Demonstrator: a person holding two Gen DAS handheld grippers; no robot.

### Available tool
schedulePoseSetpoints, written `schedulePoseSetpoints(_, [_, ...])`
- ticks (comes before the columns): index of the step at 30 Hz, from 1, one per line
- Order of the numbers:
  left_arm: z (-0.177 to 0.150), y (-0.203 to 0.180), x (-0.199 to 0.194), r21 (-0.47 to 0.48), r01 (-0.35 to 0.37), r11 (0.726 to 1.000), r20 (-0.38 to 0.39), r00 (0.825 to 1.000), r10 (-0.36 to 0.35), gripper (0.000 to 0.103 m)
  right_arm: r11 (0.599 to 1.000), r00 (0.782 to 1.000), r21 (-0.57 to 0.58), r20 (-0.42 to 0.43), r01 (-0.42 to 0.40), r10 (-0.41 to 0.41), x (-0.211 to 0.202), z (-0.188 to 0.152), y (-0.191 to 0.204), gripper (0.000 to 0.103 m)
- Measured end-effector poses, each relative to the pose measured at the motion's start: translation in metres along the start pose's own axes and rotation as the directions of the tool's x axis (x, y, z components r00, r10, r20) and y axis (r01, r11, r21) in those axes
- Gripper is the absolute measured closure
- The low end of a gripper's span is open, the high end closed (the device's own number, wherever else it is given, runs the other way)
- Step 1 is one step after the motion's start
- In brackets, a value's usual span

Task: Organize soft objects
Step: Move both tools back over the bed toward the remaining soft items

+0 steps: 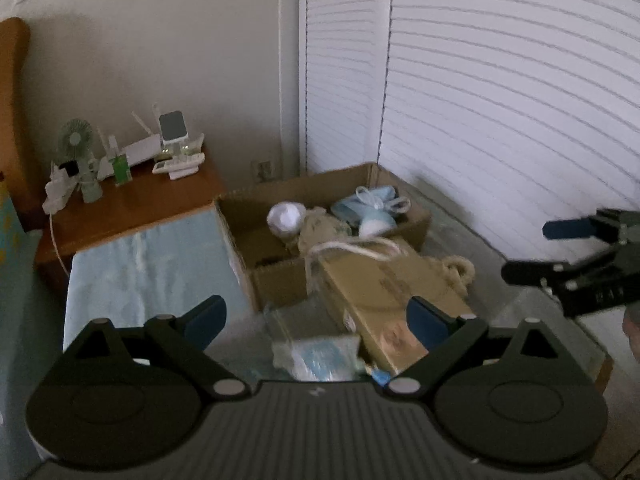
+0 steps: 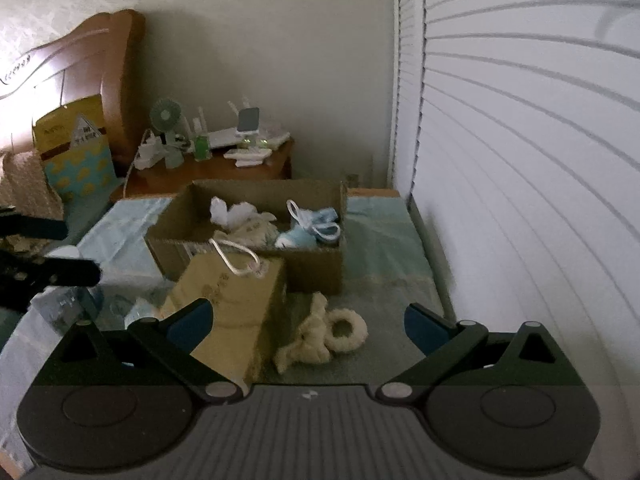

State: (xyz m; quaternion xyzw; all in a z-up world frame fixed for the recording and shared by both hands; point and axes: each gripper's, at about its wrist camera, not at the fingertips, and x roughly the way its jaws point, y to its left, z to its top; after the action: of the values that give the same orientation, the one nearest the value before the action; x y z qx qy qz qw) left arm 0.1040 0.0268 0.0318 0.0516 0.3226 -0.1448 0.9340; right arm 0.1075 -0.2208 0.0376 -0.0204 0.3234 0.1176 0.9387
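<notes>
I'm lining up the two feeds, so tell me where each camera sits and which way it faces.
Left wrist: on the left gripper, angled down at the cardboard box; own open fingers show, right gripper at the right edge.
Right wrist: on the right gripper, angled down at a cream plush toy; open fingers show.
Shared: box, paper bag, nightstand.

A brown cardboard box [image 2: 248,240] stands open on the bed [image 2: 380,240], close to its far edge. Inside lie white and blue soft things [image 2: 308,228]. A fluffy cream toy [image 2: 320,336] lies on the bed in front of the box.
</notes>
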Motion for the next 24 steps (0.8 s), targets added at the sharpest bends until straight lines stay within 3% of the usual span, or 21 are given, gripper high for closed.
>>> schedulePoseSetpoints(8, [-0.036, -0.008, 0.002, -0.047, -0.025, 0.999, -0.023, 0.999, 0.024, 0.006, 0.998, 0.997, 0.005, -0.048, 0.068, -0.068, -0.001, -0.027, -0.008, 0.0])
schedulePoseSetpoints(12, [-0.051, -0.01, 0.011, -0.046, -0.062, 0.997, -0.049, 0.997, 0.06, 0.006, 0.997, 0.995, 0.016, -0.066, 0.08, -0.079, -0.001, -0.034, -0.014, 0.0])
schedulePoseSetpoints(17, [-0.066, -0.014, 0.021, -0.033, -0.054, 0.998, -0.083, 0.995, 0.051, 0.008, 0.996, 0.994, 0.017, -0.067, 0.084, -0.083, -0.002, -0.035, -0.016, 0.0])
schedulePoseSetpoints(24, [-0.077, -0.02, 0.03, -0.018, -0.034, 0.999, -0.109, 0.994, 0.032, 0.026, 0.997, 0.994, 0.016, -0.082, 0.079, -0.078, 0.002, -0.037, -0.015, 0.0])
